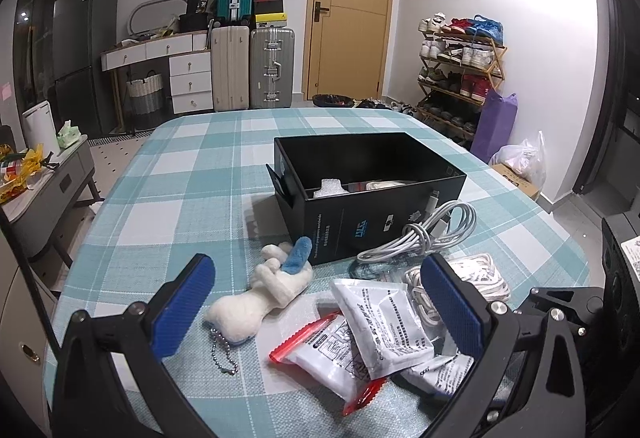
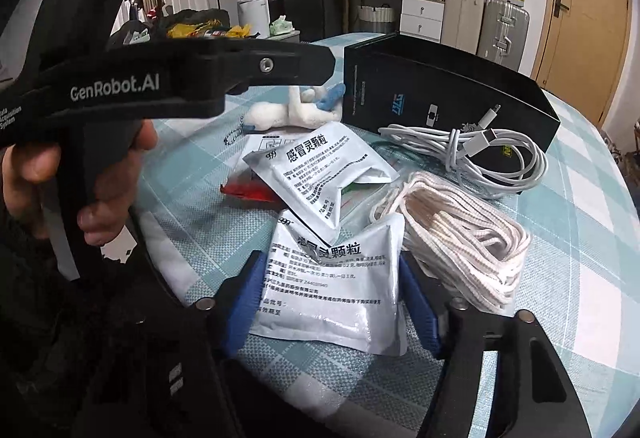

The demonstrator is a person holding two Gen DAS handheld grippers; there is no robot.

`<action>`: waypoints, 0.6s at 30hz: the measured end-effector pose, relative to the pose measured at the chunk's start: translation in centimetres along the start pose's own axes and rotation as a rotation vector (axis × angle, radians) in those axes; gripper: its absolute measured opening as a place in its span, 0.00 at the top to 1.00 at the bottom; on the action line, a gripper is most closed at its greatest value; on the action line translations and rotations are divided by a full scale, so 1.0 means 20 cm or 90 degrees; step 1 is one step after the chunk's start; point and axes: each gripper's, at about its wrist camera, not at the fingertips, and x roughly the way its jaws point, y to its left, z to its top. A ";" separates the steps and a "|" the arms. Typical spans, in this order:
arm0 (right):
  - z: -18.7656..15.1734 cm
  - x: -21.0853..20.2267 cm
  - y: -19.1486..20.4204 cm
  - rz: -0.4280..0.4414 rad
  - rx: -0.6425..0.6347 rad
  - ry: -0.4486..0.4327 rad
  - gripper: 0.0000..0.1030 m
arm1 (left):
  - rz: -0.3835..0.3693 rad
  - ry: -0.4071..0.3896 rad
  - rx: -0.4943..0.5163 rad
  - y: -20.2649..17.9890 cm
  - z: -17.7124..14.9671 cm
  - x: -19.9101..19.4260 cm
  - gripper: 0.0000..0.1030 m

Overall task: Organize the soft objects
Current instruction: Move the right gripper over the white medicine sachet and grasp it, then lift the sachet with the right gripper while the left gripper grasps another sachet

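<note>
grippers are both seen above a table covered by a teal and white checked cloth (image 1: 192, 165). the left gripper (image 1: 320, 302) is held spread wide, with nothing between its blue pads (image 1: 184, 306); below the gap lie a white plush toy (image 1: 264, 294) with a blue part and a ball chain, and a pile of medicine sachets. the right gripper (image 2: 332, 302) is set with its jaws on either side of the near white sachet (image 2: 332, 290), which lies flat on the cloth; whether the pads press on it cannot be told. a second white sachet (image 2: 316, 173) is laid partly over the first, and a red-edged plastic bag (image 1: 320, 354) is found beneath the pile. a bundle of white woven cord (image 2: 460, 242) rests just beside the sachets, on their right in the right wrist view. a coiled white charging cable (image 2: 472, 153) lies against the side of an open black box (image 1: 372, 197), which stands beyond the pile. white items are seen inside the box, but they cannot be identified. in the right wrist view, the left gripper is seen from the side, gripped by the person's left hand (image 2: 80, 181).
</note>
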 end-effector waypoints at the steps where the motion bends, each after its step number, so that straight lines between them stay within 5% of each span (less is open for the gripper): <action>1: 0.00 0.00 0.00 0.004 0.000 -0.002 0.48 | 0.000 -0.001 0.001 0.00 0.00 0.00 0.00; 18: -0.01 -0.14 -0.08 0.019 0.022 -0.073 0.54 | 0.008 -0.001 -0.009 0.04 -0.01 -0.01 0.00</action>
